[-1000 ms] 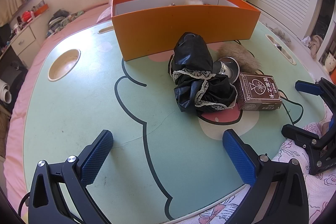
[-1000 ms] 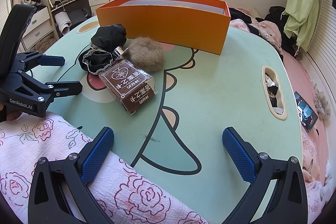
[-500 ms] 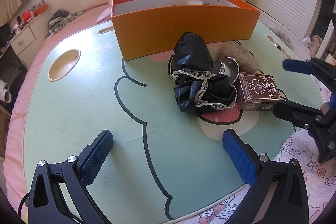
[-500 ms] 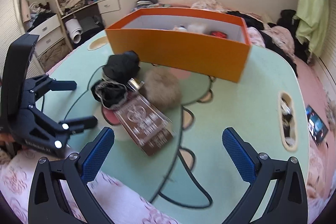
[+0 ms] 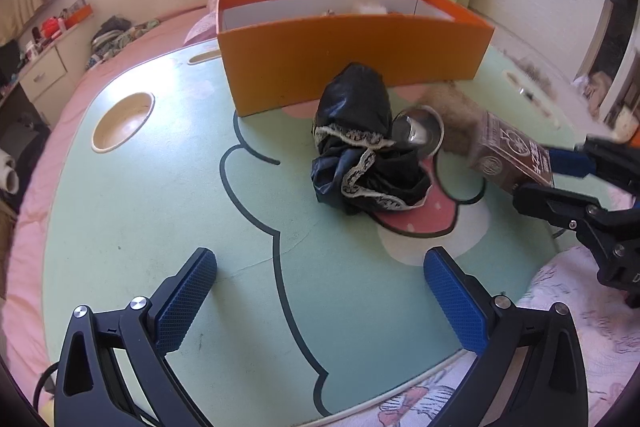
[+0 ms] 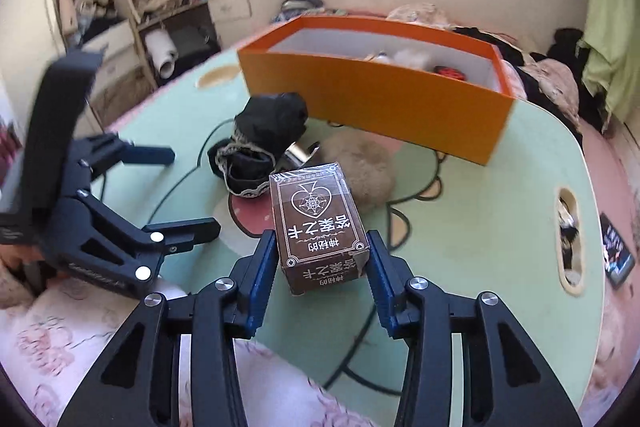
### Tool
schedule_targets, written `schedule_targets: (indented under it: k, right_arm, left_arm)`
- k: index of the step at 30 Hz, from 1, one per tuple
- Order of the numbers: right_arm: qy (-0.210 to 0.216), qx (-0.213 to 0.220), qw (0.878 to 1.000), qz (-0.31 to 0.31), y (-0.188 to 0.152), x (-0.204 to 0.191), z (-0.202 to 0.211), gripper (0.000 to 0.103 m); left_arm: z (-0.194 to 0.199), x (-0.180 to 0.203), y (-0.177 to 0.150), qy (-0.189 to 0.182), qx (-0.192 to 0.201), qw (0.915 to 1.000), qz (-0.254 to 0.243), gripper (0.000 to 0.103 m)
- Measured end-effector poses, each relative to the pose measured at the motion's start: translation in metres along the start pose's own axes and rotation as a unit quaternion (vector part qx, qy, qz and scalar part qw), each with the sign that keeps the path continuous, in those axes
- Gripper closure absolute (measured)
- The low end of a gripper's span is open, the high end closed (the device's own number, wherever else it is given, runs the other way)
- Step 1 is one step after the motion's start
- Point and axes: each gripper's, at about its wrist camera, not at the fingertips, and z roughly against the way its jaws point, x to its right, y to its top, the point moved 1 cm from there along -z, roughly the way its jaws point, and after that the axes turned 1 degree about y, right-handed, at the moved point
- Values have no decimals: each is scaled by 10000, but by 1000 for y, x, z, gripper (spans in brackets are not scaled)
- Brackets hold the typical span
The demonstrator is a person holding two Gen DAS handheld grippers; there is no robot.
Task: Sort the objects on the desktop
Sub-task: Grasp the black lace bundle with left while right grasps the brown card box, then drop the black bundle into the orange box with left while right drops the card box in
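Observation:
My right gripper [image 6: 322,259] is shut on a brown card box [image 6: 316,223] and holds it above the green table [image 6: 480,211]; the box also shows in the left wrist view [image 5: 510,157], gripped at the right. My left gripper [image 5: 320,283] is open and empty over the table's near edge. A black lace-trimmed cloth [image 5: 360,151] lies mid-table, with a shiny metal lid [image 5: 420,133] and a brown fur ball [image 6: 366,171] beside it. An orange box [image 5: 352,47] stands behind them with a few items inside.
The table has a round cup recess [image 5: 122,121] at the left and a slot [image 6: 568,239] at the right holding small items. A pink floral blanket [image 6: 60,339] lies at the near edge. Shelves and drawers [image 6: 168,11] stand beyond.
My right gripper has moved in, shut on the brown card box and raised it off the table. My left gripper has not moved.

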Motion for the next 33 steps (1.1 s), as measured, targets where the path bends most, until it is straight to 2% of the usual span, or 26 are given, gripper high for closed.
schedule_targets:
  k: [3, 5, 6, 8, 11, 13, 15, 16, 17, 21, 25, 29, 33]
  right_arm:
    - [-27, 115, 9998, -184, -7, 5, 7, 58]
    - [-56, 118, 9996, -236, -10, 3, 7, 58]
    - [-59, 110, 9996, -265, -10, 1, 7, 58]
    - [-73, 89, 9995, -287, -11, 1, 5, 58]
    - [-85, 72, 9996, -275, -14, 2, 5, 58]
    - [-95, 78, 9995, -275, -15, 3, 6, 58]
    - [-106, 84, 9995, -292, -17, 4, 6, 58]
    - [-108, 85, 9994, -313, -17, 4, 6, 58]
    - [-106, 86, 9993, -334, -18, 6, 7, 58]
    - [-79, 76, 9990, -424, -19, 10, 7, 58]
    - [-118, 164, 9990, -409, -16, 11, 12, 58]
    - [-19, 340, 9982, -493, 3, 17, 22, 58]
    - [208, 530, 9947, -859, 46, 34, 28, 58]
  left_arm:
    - [13, -5, 11, -151, 325, 9991, 204, 0]
    - [19, -8, 21, -201, 474, 9982, 308, 4]
    - [20, -9, 28, -259, 474, 9979, 362, 7]
    - [14, -11, 46, -484, 330, 9971, 477, 26]
    - [2, -8, 64, -722, 224, 9957, 539, 29]
    - [-9, 1, 75, -651, 198, 9968, 415, 29]
    - [-22, 7, 79, -540, 62, 9980, 311, 51]
    - [-33, 7, 79, -560, -129, 9977, 363, 73]
    - [-38, 4, 74, -593, -184, 9971, 449, 73]
    - [-34, -3, 66, -741, 23, 9955, 593, 75]
    - [-11, -10, 66, -832, 341, 9936, 678, 76]
    - [19, -9, 86, -923, 686, 9916, 594, 76]
    - [27, -7, 119, -996, 816, 9900, 578, 76]
